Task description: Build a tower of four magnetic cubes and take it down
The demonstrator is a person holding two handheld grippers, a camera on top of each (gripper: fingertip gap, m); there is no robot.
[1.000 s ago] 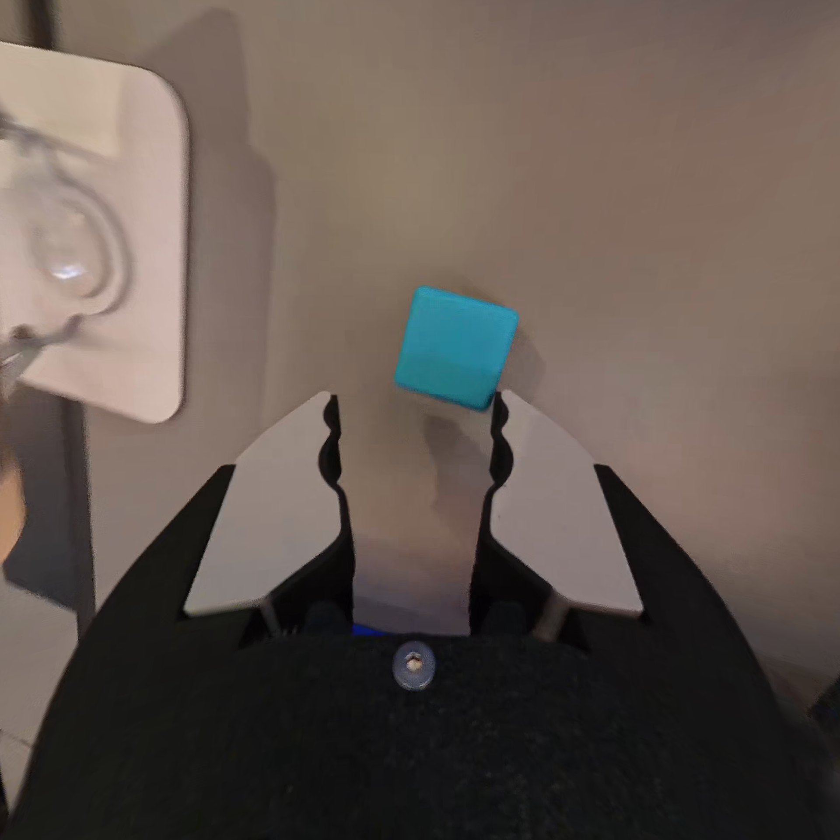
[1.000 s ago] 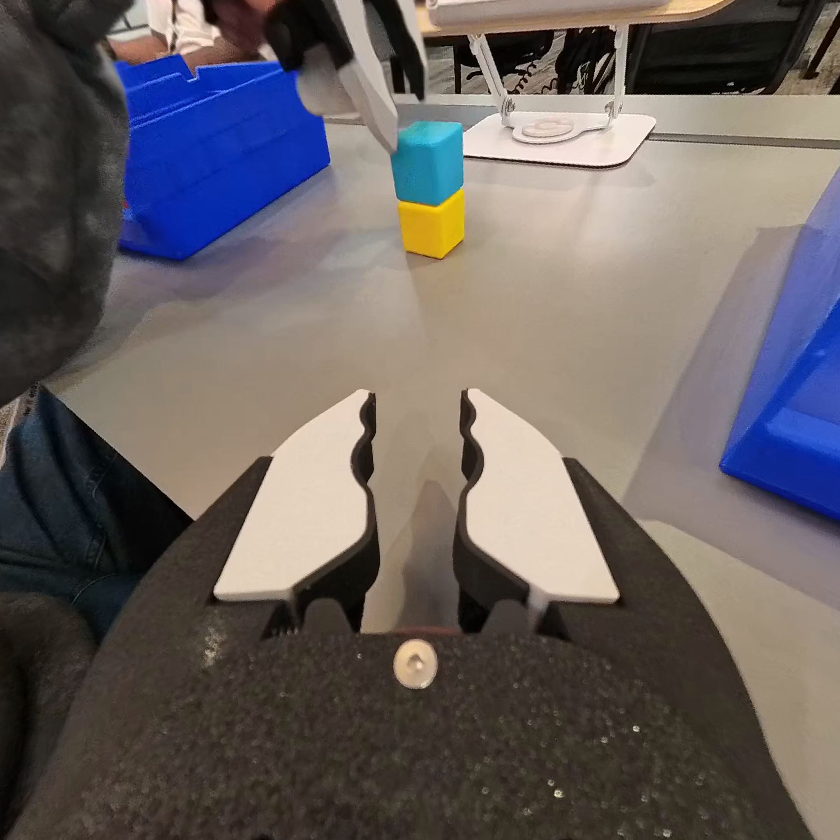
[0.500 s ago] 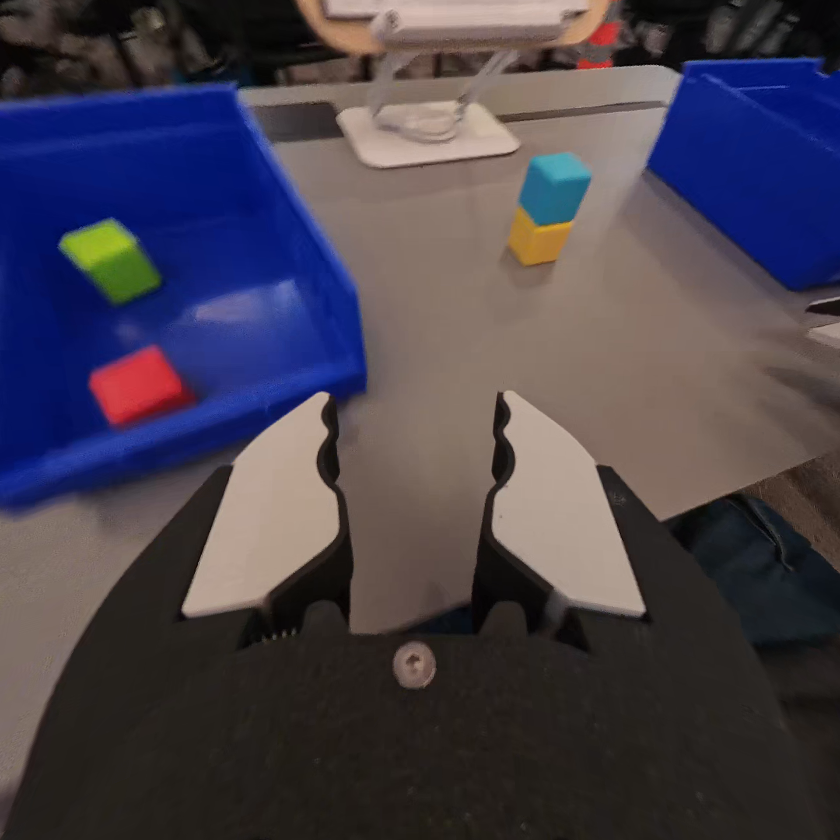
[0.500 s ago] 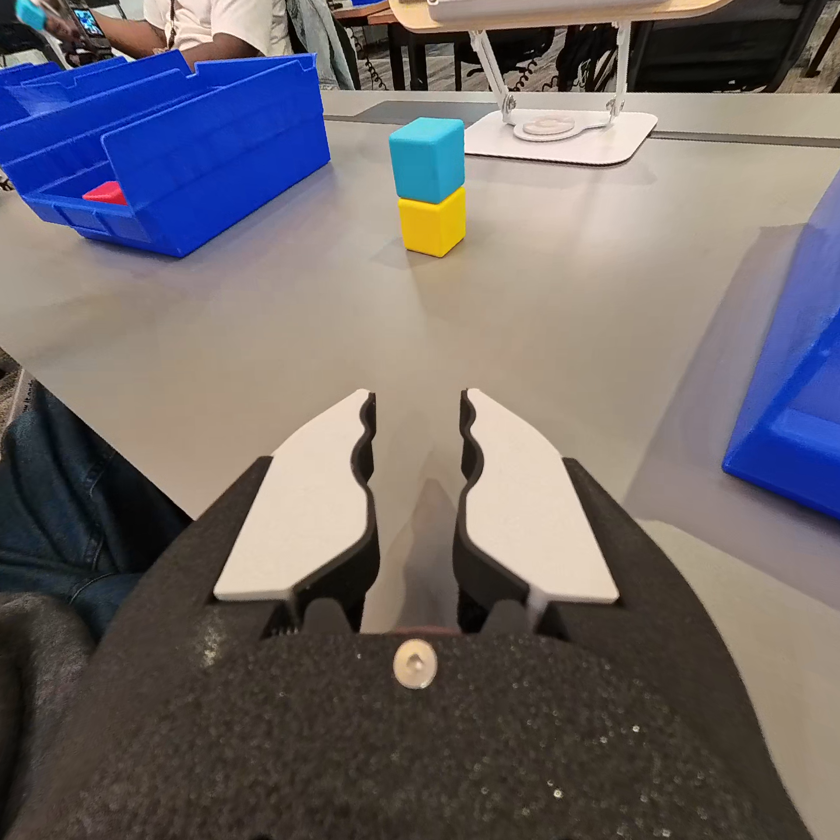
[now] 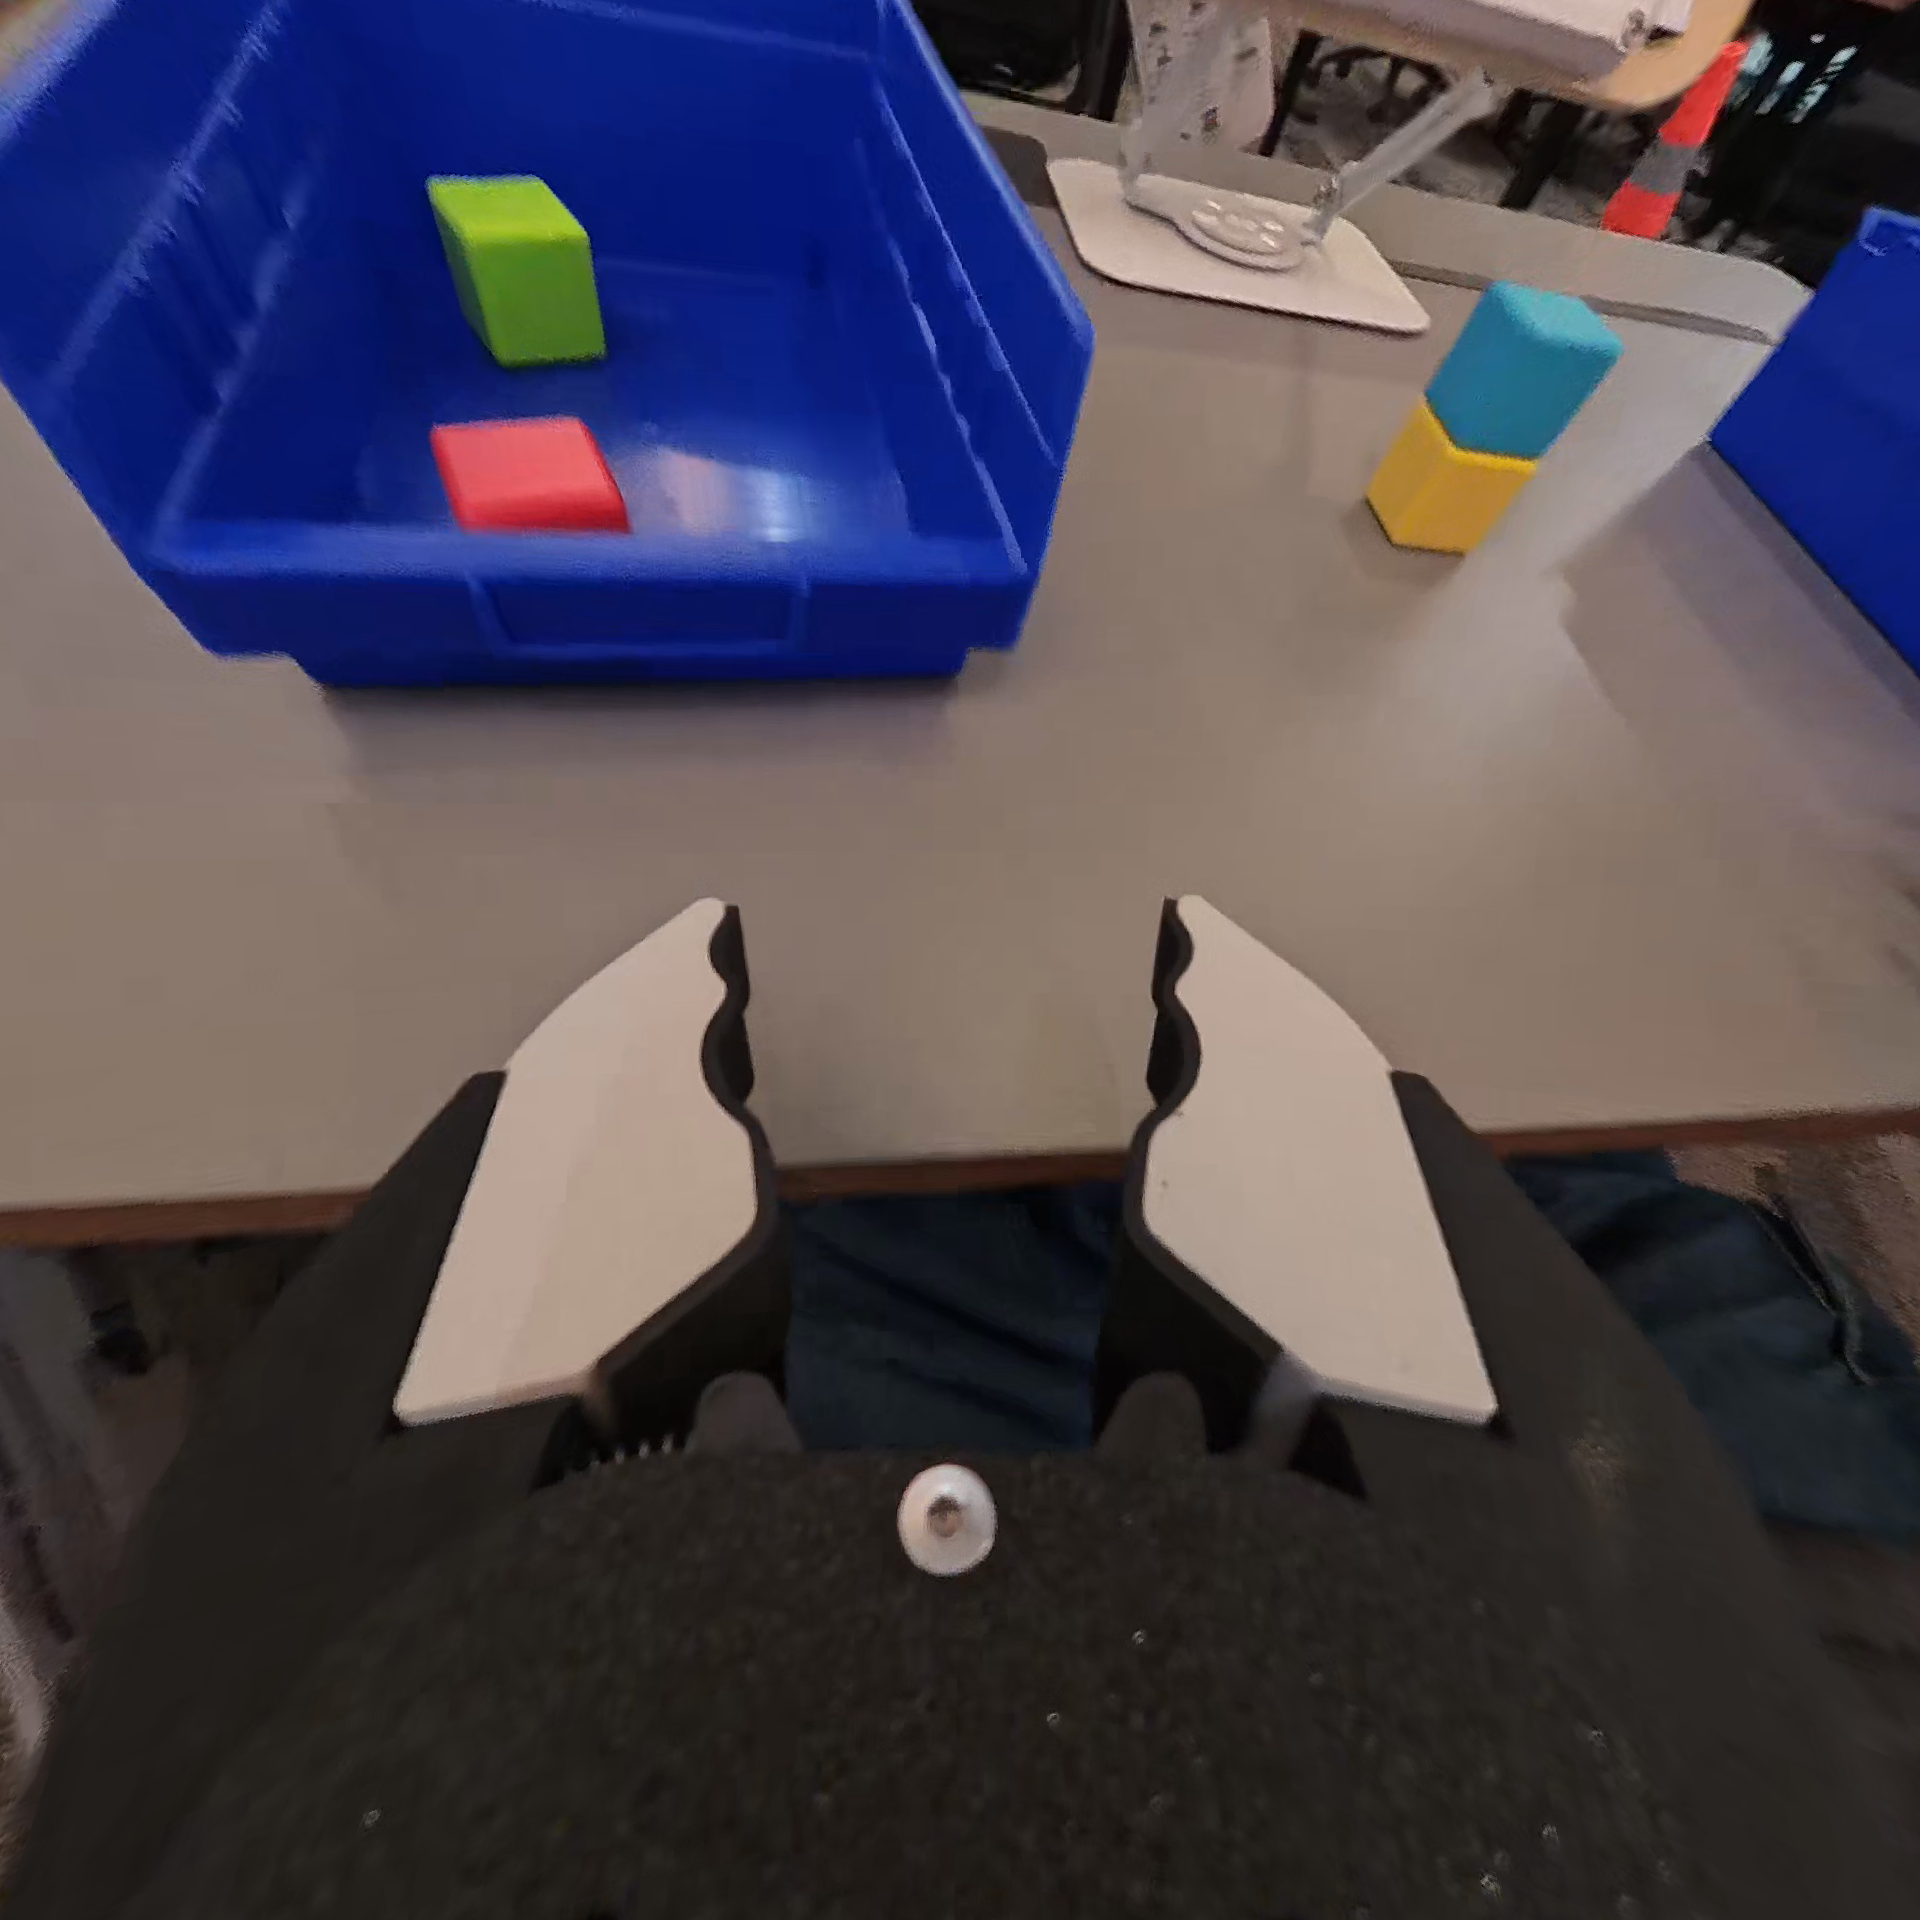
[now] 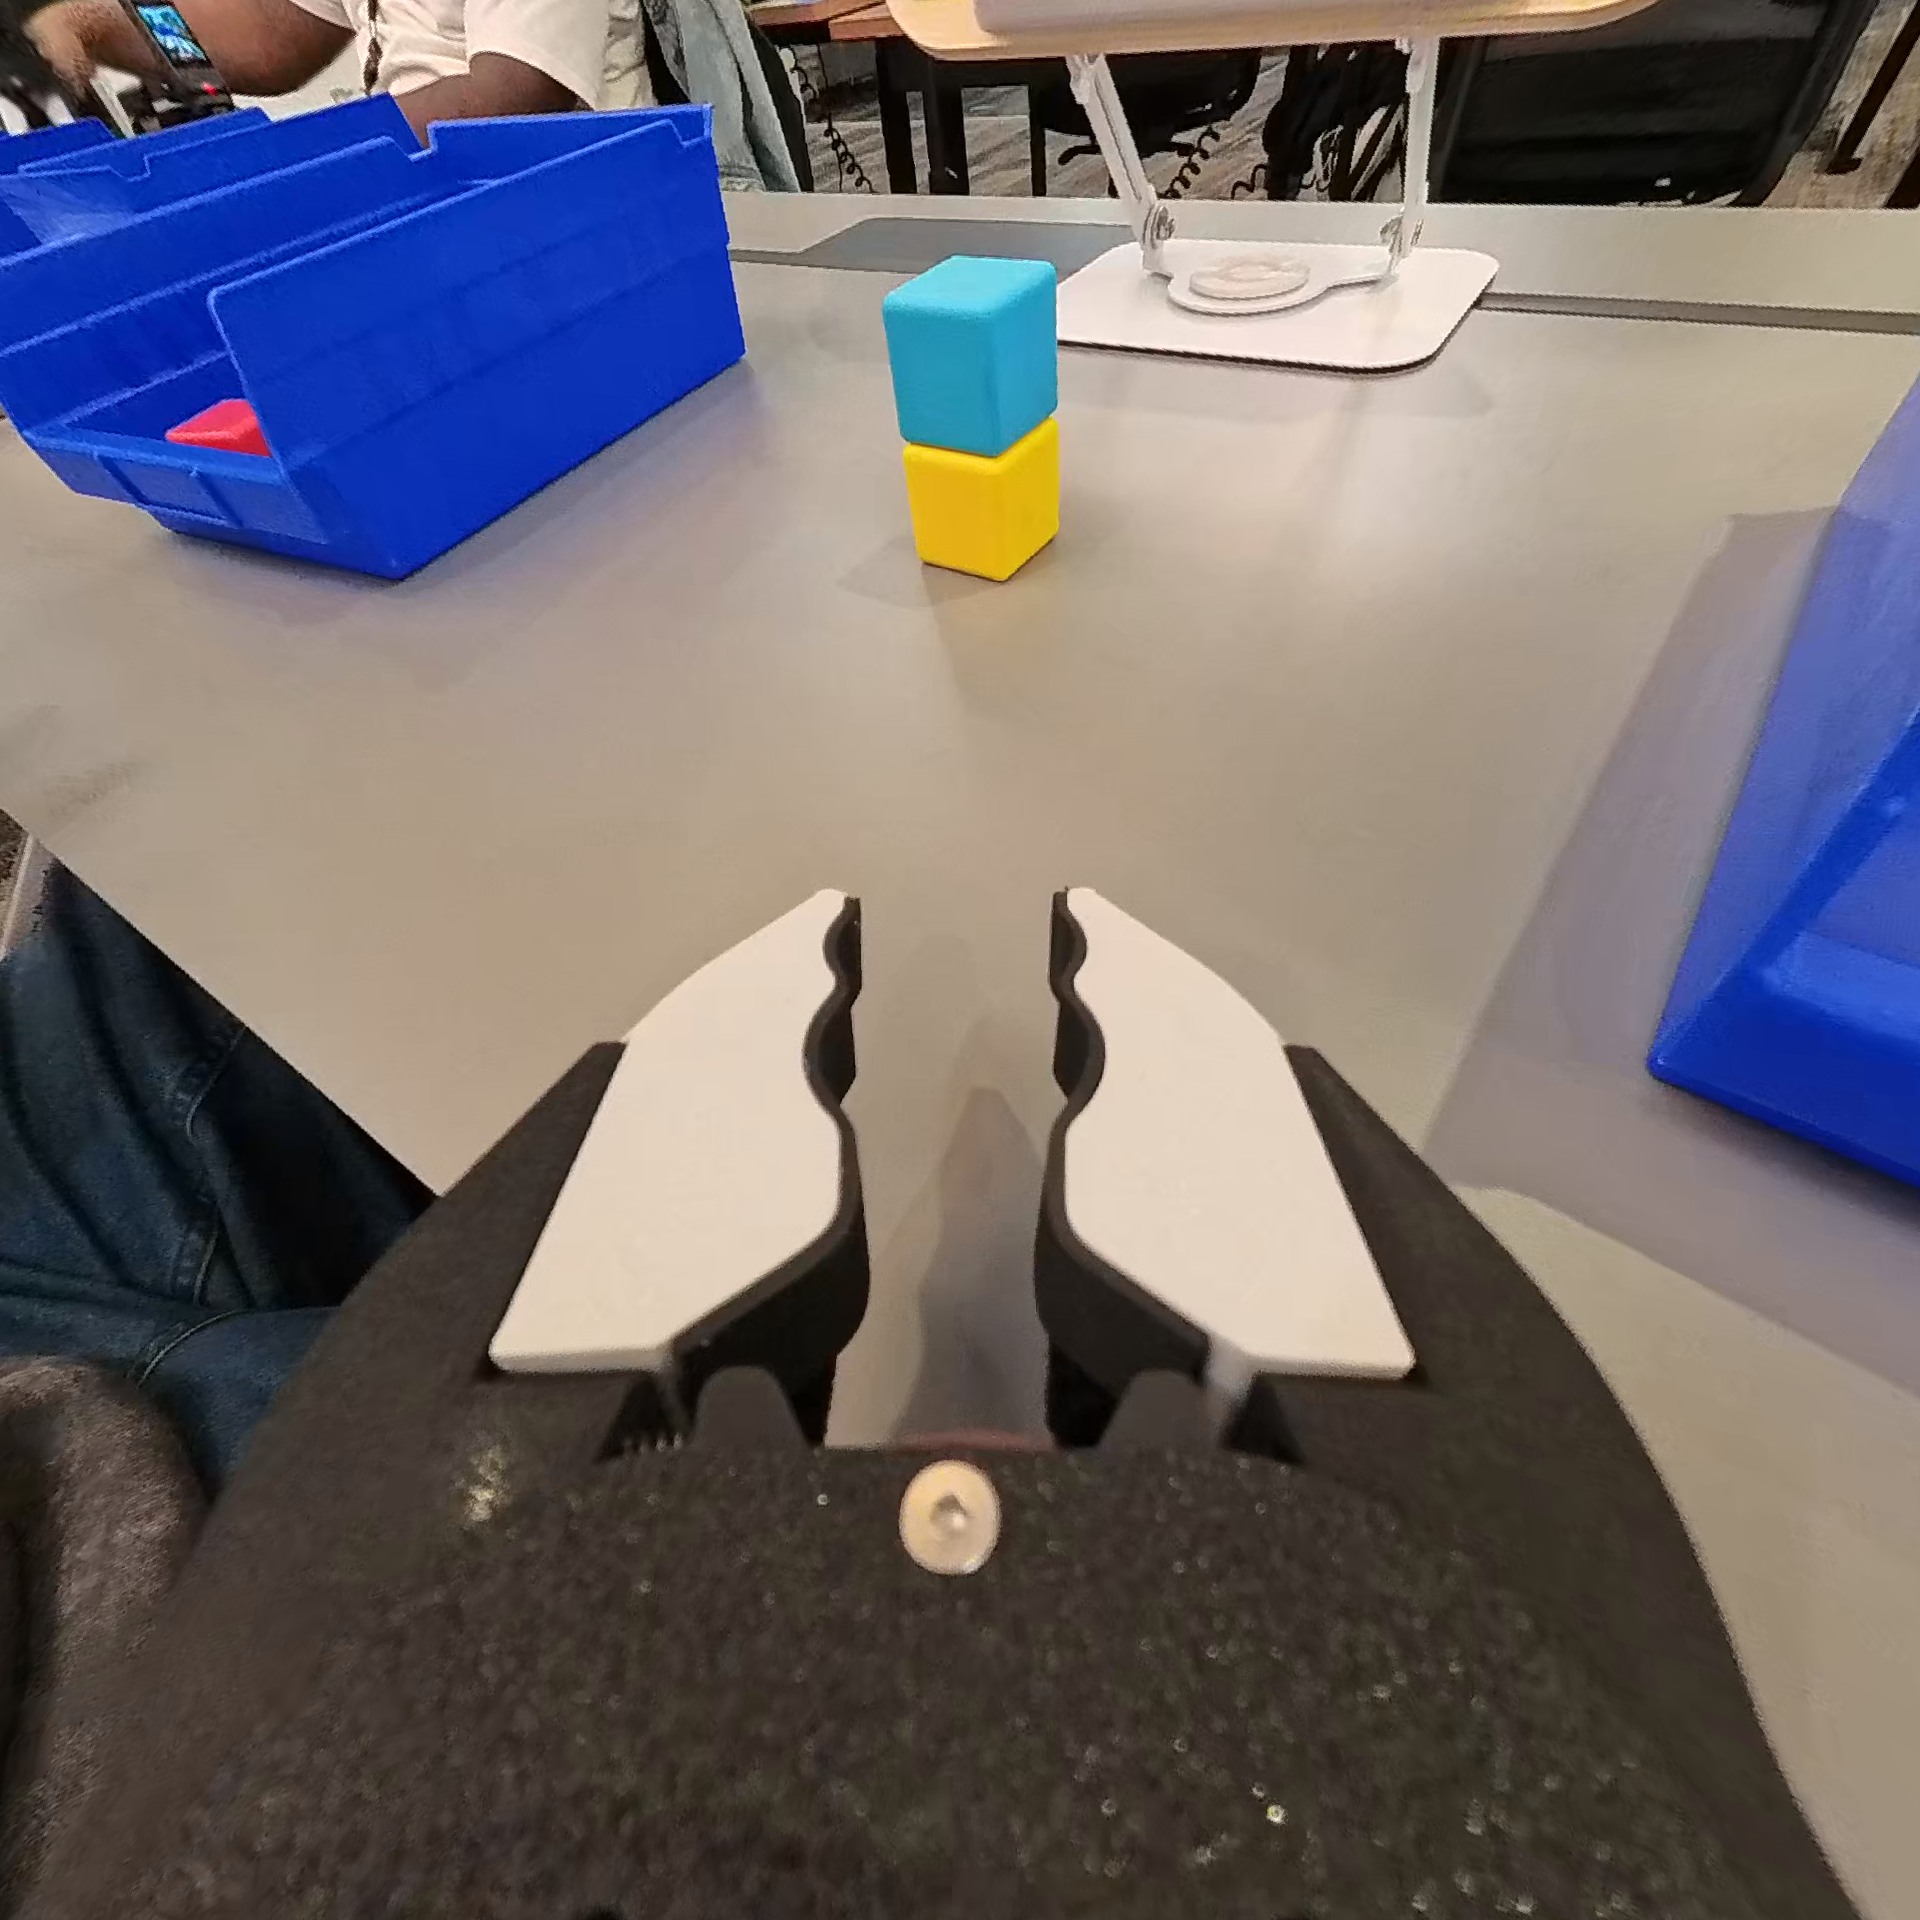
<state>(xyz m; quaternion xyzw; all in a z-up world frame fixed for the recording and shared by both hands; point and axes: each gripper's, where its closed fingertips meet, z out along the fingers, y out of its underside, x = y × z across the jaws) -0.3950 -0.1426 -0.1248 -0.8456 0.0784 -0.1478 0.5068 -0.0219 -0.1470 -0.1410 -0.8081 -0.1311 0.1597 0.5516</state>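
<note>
Two cubes stacked, the left gripper [image 5: 951,914], wide open and empty, next fetches the red cube [image 5: 528,473]; the right gripper [image 6: 956,904], slightly parted, holds nothing.

Grey table in a busy workroom

The smooth grey table [image 6: 1195,727] has a brown front edge and takes soft light glare. Beyond its far side stand dark chairs [image 6: 1621,104] and wooden-topped desks [image 6: 821,12] on patterned carpet [image 6: 997,145], with an orange cone [image 5: 1673,145] and a seated person [image 6: 488,52].
</note>
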